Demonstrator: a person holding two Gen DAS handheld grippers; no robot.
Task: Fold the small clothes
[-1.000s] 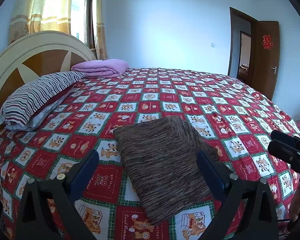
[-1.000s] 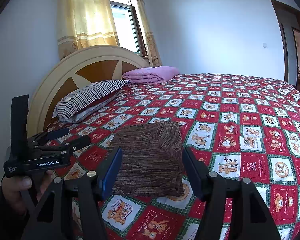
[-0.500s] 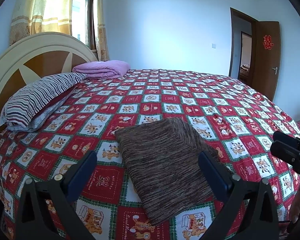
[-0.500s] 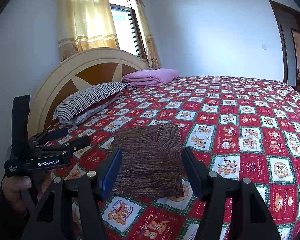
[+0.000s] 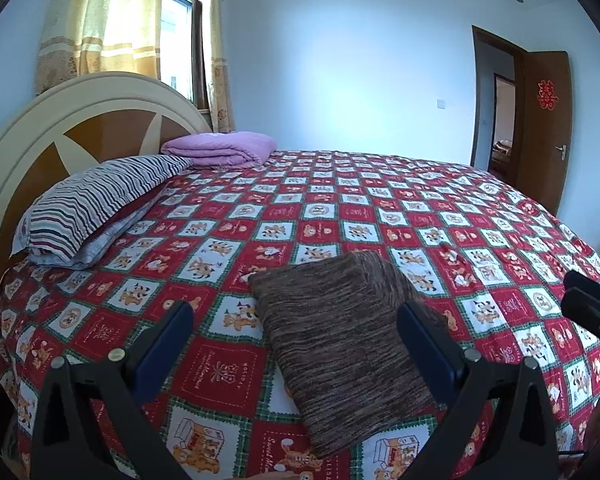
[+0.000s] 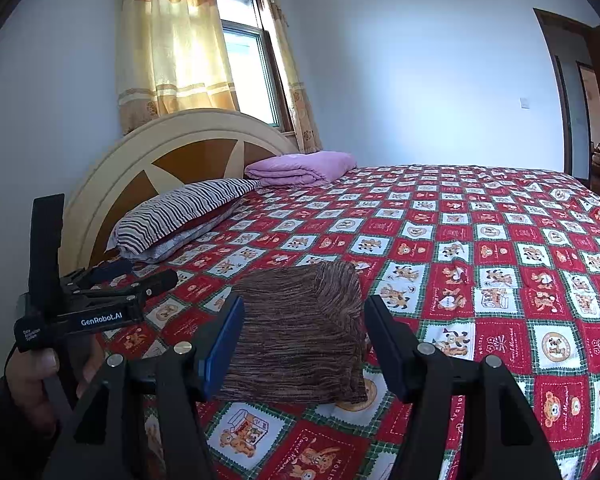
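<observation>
A brown knit garment point(image 5: 340, 344) lies folded into a neat rectangle on the red patterned bed cover point(image 5: 340, 208), near the bed's front edge. It also shows in the right wrist view point(image 6: 300, 328). My left gripper point(image 5: 296, 320) is open and empty, held above and short of the garment. My right gripper point(image 6: 304, 316) is open and empty too, held back from the garment. The left gripper's body shows at the left of the right wrist view point(image 6: 100, 304), and the right gripper's body shows at the right edge of the left wrist view point(image 5: 592, 308).
A striped pillow point(image 5: 100, 204) and a folded purple blanket point(image 5: 220, 148) lie by the round headboard point(image 5: 60, 128) at the left. A window with yellow curtains point(image 6: 172, 52) is behind it. A brown door point(image 5: 544, 120) stands open at the far right.
Both grippers have drawn back and risen slightly, so the bed and garment sit lower in both views. The garment has not moved.
</observation>
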